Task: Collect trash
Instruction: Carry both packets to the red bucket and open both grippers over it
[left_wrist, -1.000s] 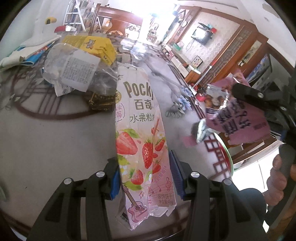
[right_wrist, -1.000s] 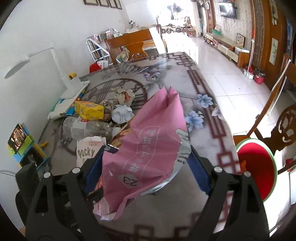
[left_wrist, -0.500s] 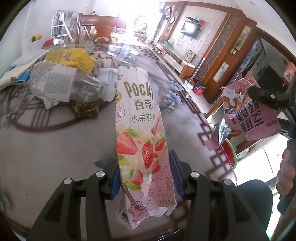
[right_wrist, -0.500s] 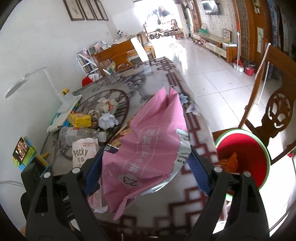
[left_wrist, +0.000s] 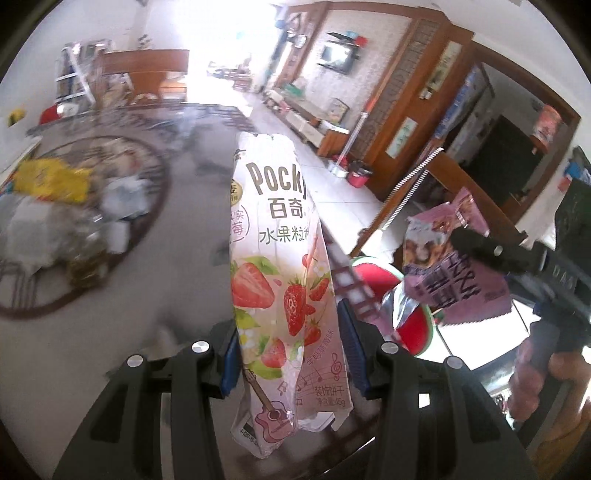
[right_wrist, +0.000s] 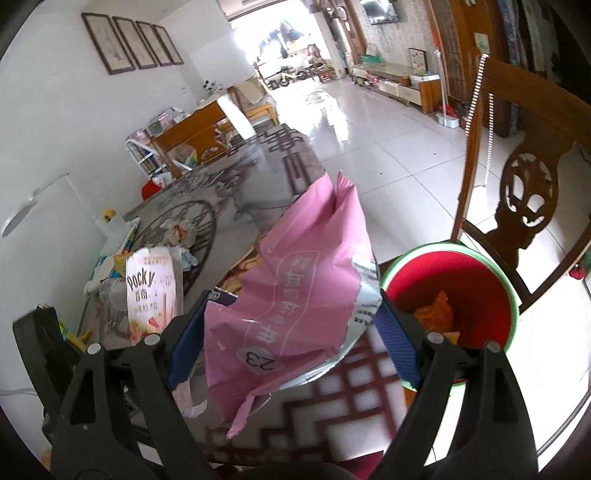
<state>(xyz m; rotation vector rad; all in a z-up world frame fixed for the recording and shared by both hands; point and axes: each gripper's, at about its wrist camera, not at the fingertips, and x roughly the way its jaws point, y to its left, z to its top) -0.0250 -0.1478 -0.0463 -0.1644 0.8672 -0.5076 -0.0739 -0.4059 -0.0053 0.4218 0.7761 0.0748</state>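
Gleaming patterned table (right_wrist: 258, 177), white tiled floor (right_wrist: 388, 133), framed pictures (right_wrist: 133, 42)

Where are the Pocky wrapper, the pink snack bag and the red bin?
Pocky wrapper (left_wrist: 280, 258), left wrist view, on its printed front above the strawberries.
Pink snack bag (right_wrist: 306, 295), right wrist view, on its pink back panel.
Red bin (right_wrist: 480, 284), right wrist view, on its red inner wall.

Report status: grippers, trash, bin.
Left gripper shut on Pocky wrapper. Right gripper shut on pink bag. Red bin open beside table edge, path unobstructed.
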